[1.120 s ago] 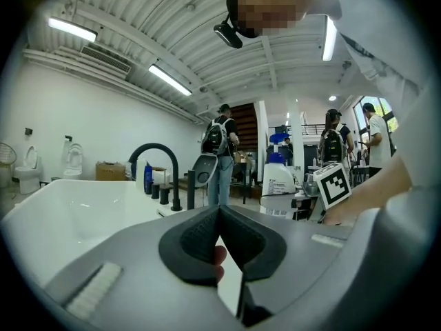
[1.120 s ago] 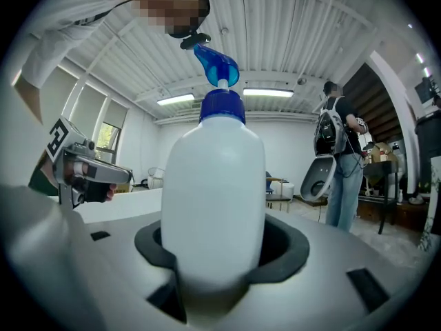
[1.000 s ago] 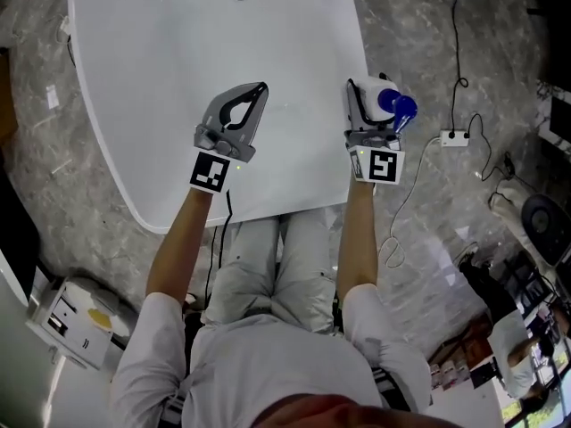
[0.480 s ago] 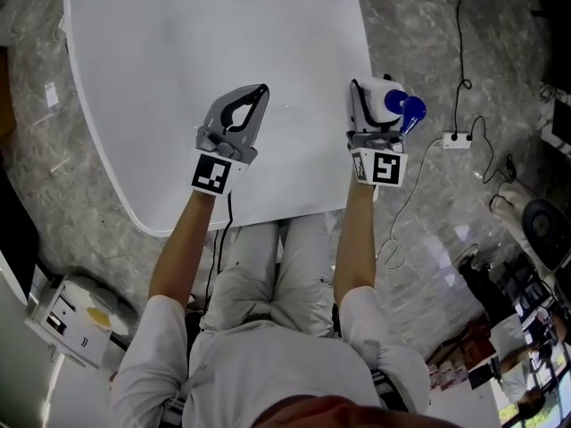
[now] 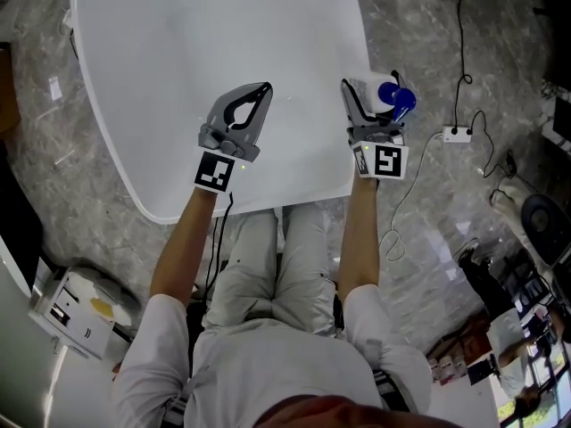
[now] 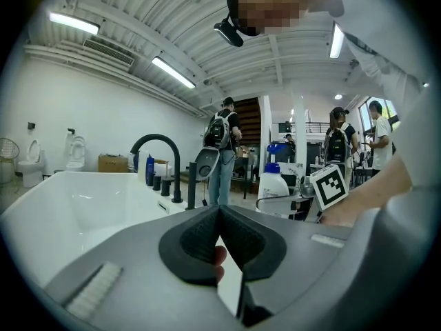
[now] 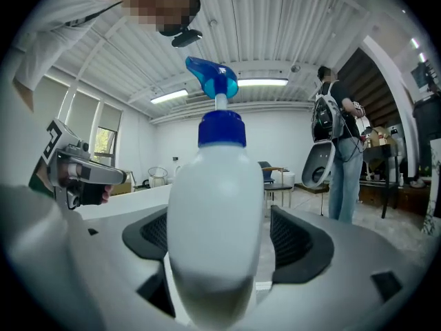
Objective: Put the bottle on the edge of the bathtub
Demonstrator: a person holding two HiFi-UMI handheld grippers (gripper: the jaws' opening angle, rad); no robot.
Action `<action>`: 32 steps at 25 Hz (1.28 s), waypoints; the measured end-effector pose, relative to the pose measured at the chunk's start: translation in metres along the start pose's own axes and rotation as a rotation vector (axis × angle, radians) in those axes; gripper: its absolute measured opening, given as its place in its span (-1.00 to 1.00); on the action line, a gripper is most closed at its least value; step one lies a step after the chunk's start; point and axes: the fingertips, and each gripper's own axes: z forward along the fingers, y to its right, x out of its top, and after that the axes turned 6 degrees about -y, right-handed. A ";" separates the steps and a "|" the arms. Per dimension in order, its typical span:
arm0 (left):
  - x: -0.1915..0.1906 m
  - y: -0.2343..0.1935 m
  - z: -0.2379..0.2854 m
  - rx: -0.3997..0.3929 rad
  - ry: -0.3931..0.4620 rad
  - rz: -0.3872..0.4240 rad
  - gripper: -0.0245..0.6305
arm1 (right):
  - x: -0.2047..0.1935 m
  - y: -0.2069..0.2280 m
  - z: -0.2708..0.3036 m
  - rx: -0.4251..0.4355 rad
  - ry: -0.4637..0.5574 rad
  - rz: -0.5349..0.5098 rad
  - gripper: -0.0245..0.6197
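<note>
Fingers of right gripper (image 5: 369, 94) just opened round bottle (image 7: 217, 198) on bathtub rim (image 5: 353, 34) by grey floor (image 5: 419, 25); left gripper's (image 5: 263, 88) together.

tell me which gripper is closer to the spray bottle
Right. The right gripper has the bottle between its jaws, which have just been opening, at the bathtub's right edge. The left gripper, shut, is over the bathtub, well to the bottle's left.
</note>
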 end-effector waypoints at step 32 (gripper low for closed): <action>0.225 0.050 -0.088 0.018 0.101 0.039 -0.93 | 0.247 -0.049 -0.121 0.103 0.040 -0.005 -0.08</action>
